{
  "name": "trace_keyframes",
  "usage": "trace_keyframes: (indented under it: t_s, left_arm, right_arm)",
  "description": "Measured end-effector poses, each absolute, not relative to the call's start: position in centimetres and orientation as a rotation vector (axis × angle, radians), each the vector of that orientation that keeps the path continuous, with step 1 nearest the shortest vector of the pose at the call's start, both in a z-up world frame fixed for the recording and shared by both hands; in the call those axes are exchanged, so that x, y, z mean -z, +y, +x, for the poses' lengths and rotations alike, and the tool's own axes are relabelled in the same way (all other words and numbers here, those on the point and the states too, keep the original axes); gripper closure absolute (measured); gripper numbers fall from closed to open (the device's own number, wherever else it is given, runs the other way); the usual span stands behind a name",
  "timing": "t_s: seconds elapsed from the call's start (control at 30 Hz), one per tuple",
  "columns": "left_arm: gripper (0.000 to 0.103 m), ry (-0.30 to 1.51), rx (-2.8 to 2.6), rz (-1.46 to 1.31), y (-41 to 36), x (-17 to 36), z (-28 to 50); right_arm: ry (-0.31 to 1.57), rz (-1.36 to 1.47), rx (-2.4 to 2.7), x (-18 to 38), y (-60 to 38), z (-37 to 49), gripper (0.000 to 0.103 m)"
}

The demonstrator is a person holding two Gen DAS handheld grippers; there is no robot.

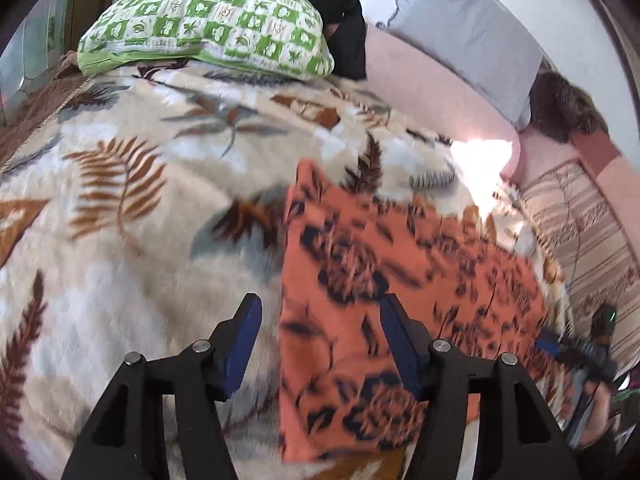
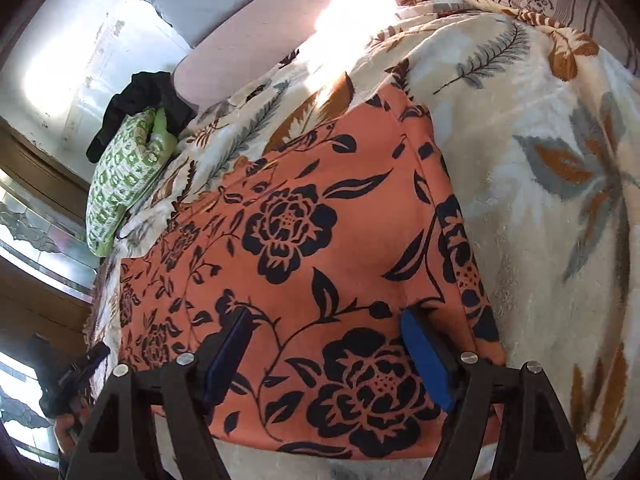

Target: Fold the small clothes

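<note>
Home bedroom or living room: cream fleece blanket with brown and grey fern print (image 1: 132,208) spread over a bed or sofa, green-and-white patterned pillow (image 1: 208,28) at far end, grey cushion (image 1: 468,28) against white wall, pink upholstered backrest (image 1: 432,84).

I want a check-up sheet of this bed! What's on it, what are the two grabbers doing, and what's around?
Surface: leaf-print blanket spread over the bed.
Job's things: orange flowered cloth lying flat on the blanket.
Clutter: green patterned pillow with black clothes behind it; grey pillow; striped cushion.
Grippers: left gripper open, over the cloth's left edge; right gripper open above the cloth, holding nothing.
Cables: nothing seen.
Surroundings: pink backrest, white wall.
</note>
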State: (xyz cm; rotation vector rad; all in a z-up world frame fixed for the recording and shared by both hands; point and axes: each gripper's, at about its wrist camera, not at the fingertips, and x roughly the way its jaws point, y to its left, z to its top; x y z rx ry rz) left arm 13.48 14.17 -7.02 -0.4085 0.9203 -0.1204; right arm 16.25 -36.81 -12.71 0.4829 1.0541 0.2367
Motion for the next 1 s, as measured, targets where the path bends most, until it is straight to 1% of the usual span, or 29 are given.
trace_keyframes:
  t_s: [0.13, 0.17, 0.2, 0.23, 0.27, 0.3, 0.33, 0.37, 0.53, 0.6, 0.63, 0.67, 0.7, 0.73, 0.77, 0.8, 0.83, 0.87, 0.9, 0.93, 0.97, 1.0]
  left_arm:
    - [0.041, 0.982, 0.155, -0.472, 14.8, 8.9, 19.5]
    - [0.051, 0.985, 0.157, -0.468, 14.8, 9.5, 20.7]
    - [0.064, 0.984, 0.152, -0.457, 14.9, 9.9, 21.7]
    - [0.087, 0.984, 0.150, -0.435, 14.8, 10.2, 22.5]
    - [0.091, 0.982, 0.127, -0.382, 14.6, 10.6, 23.2]
    - [0.091, 0.991, 0.081, -0.310, 14.4, 11.4, 23.7]
    - [0.089, 1.038, 0.040, -0.268, 14.5, 12.9, 24.4]
    - [0.087, 1.034, 0.050, -0.296, 15.0, 13.4, 24.6]
    - [0.086, 0.958, 0.000, -0.206, 14.3, 10.4, 22.4]
    - [0.083, 0.915, 0.008, -0.193, 14.1, 8.6, 20.4]
    - [0.078, 0.891, 0.022, -0.199, 14.0, 7.8, 19.8]
    - [0.069, 0.866, 0.040, -0.199, 13.6, 6.9, 18.5]
    - [0.064, 0.844, 0.065, -0.188, 12.9, 6.0, 17.2]
    - [0.056, 0.817, 0.088, -0.179, 12.1, 5.3, 15.9]
    - [0.045, 0.791, 0.105, -0.174, 11.3, 4.8, 14.6]
    - [0.040, 0.784, 0.125, -0.162, 10.4, 4.7, 13.6]
    - [0.037, 0.795, 0.136, -0.143, 9.5, 5.1, 13.1]
    - [0.037, 0.810, 0.130, -0.127, 8.8, 5.7, 12.5]
    - [0.037, 0.833, 0.126, -0.117, 8.1, 6.5, 11.9]
    - [0.037, 0.876, 0.129, -0.105, 7.4, 7.4, 11.8]
    - [0.037, 0.917, 0.119, -0.092, 7.0, 8.3, 11.5]
    - [0.037, 0.928, 0.109, -0.089, 6.6, 8.5, 10.9]
  right_arm:
    - [1.050, 0.535, -0.262, 13.5, -37.6, 16.7, 0.023]
    - [1.046, 0.547, -0.269, 13.6, -37.7, 16.7, 0.023]
    - [1.041, 0.551, -0.276, 13.5, -38.0, 16.1, 0.023]
    - [1.038, 0.550, -0.285, 13.6, -38.0, 16.0, 0.023]
    - [1.033, 0.547, -0.292, 13.7, -37.9, 16.0, 0.023]
    - [1.030, 0.544, -0.300, 13.8, -38.0, 15.9, 0.023]
    - [1.025, 0.544, -0.307, 13.8, -38.0, 15.8, 0.023]
    - [1.021, 0.548, -0.312, 13.9, -38.1, 15.8, 0.023]
    - [1.014, 0.587, -0.324, 14.0, -38.6, 15.7, 0.023]
    - [1.009, 0.624, -0.318, 13.9, -39.0, 15.5, 0.023]
    - [1.009, 0.642, -0.310, 13.7, -39.2, 15.3, 0.023]
    - [1.001, 0.660, -0.296, 13.3, -39.4, 14.9, 0.023]
    - [0.973, 0.684, -0.302, 12.7, -39.6, 14.3, 0.023]
    - [0.937, 0.713, -0.331, 12.1, -39.7, 13.7, 0.023]
    - [0.909, 0.746, -0.359, 11.8, -39.9, 13.2, 0.023]
    - [0.896, 0.783, -0.368, 11.7, -40.3, 12.9, 0.023]
    - [0.897, 0.820, -0.350, 12.2, -40.8, 12.7, 0.022]
    - [0.918, 0.865, -0.306, 13.2, -41.7, 12.8, 0.019]
    - [0.949, 0.928, -0.261, 14.8, -42.8, 12.8, 0.019]
    - [0.946, 1.051, -0.261, 16.4, -43.9, 12.4, 0.020]
    - [0.909, 1.150, -0.263, 16.8, -44.7, 11.8, 0.021]
    - [0.909, 1.159, -0.247, 16.2, -44.9, 11.4, 0.019]
